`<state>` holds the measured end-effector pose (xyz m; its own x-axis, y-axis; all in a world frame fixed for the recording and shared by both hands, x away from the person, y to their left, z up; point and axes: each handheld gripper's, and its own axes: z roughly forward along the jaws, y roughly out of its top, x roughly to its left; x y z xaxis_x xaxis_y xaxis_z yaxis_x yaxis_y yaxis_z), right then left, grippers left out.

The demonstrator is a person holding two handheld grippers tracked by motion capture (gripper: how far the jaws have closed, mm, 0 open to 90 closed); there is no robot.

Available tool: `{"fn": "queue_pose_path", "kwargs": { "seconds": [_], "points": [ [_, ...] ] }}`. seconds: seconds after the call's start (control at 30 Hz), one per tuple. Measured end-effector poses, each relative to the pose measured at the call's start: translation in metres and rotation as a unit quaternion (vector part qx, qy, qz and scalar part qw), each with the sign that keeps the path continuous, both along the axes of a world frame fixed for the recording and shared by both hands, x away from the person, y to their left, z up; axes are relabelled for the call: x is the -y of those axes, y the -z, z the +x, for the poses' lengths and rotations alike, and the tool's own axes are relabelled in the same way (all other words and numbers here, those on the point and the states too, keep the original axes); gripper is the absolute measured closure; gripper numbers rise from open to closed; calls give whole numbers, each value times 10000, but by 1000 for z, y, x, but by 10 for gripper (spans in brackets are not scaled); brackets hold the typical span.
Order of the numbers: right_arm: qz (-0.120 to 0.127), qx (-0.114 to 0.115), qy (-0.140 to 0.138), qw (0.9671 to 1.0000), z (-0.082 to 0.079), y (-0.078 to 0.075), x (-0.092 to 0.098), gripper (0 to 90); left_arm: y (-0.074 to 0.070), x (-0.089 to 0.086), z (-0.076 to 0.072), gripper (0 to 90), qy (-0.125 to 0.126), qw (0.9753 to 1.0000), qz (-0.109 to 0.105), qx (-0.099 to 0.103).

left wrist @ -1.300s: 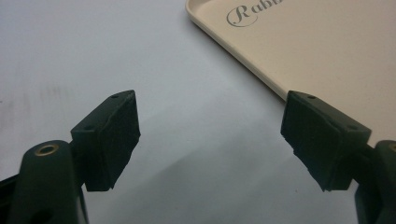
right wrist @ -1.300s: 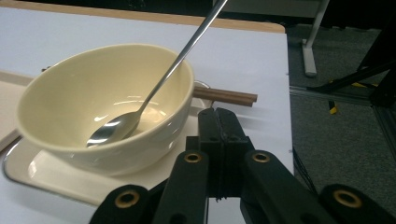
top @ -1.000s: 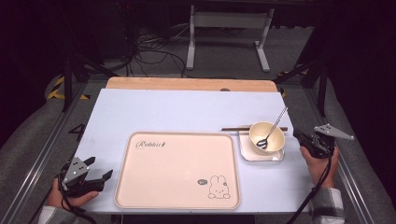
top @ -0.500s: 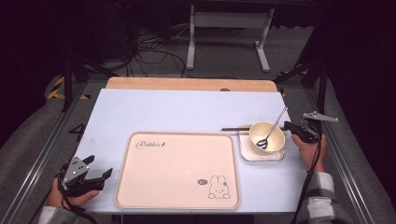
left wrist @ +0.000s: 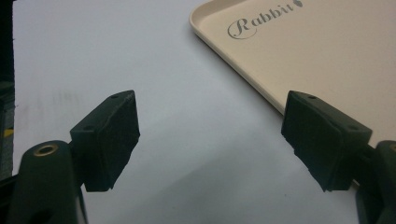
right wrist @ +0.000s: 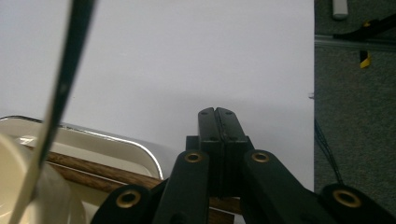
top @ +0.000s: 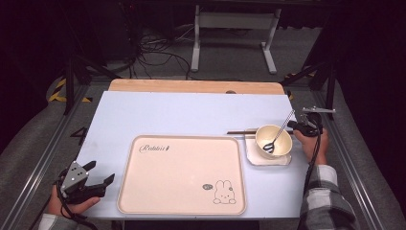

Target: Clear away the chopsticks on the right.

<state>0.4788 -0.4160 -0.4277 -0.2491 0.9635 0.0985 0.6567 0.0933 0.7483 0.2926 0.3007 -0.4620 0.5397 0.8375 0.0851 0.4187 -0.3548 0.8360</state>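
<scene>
From the high view, a pale blue desk (top: 182,115) carries a cream tray (top: 182,175) printed with a rabbit drawing and the word "Rabbit". To the tray's right, a small square dish (top: 282,160) holds a cream bowl (top: 273,139). A metal spoon (top: 280,134) rests in the bowl, its handle leaning up and to the right over the rim. A pair of dark wooden chopsticks (top: 239,132) lies across the dish's far edge, pointing left. The right gripper (top: 296,125) sits just beside the bowl's right side, near the spoon handle, held by the person's right hand (top: 316,143) in a plaid sleeve. The left gripper (top: 98,178) rests at the desk's near left corner, just left of the tray, with its jaws spread wide and nothing between them.

In the left gripper view, the two black jaws stand far apart over bare desk (left wrist: 140,70). The tray's corner (left wrist: 303,51) with the "Rabbit" lettering lies ahead to the right, behind the right-hand jaw.

In the right gripper view, the jaws are pressed flat together with nothing seen between them. They hover over the chopsticks (right wrist: 93,170), which cross the white dish (right wrist: 116,144). The spoon handle (right wrist: 60,93) runs up the left side, blurred and apart from the jaws, and the bowl's rim (right wrist: 18,186) shows at lower left.
</scene>
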Motion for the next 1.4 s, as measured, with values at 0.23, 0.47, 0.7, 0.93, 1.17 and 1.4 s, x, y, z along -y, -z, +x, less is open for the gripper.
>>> {"fn": "queue_pose_path", "kwargs": {
  "seconds": [0.23, 0.47, 0.7, 0.93, 1.17, 1.4],
  "points": [
    [-28, -292, -104, 9995, 7, 10, -1, 900, 2, 0, 0, 199, 38, 9999, 93, -17],
    [-84, -577, -129, 9982, 2, 11, 1, 900, 1, 0, 0, 193, 29, 9999, 126, -4],
    [-16, -703, -279, 9971, -5, 11, 1, 900, 2, -2, 0, 192, -7, 10000, 75, -47],
    [179, -741, -498, 9958, -15, 13, 4, 900, 1, -1, -1, 192, 52, 10000, 48, -36],
    [119, -632, -676, 9956, -27, 14, 2, 900, 2, 0, -1, 189, 43, 9999, 70, -94],
    [34, -448, -679, 9967, -35, 13, 4, 890, 3, 0, -1, 188, 48, 9999, 74, -130]
  ]
}}
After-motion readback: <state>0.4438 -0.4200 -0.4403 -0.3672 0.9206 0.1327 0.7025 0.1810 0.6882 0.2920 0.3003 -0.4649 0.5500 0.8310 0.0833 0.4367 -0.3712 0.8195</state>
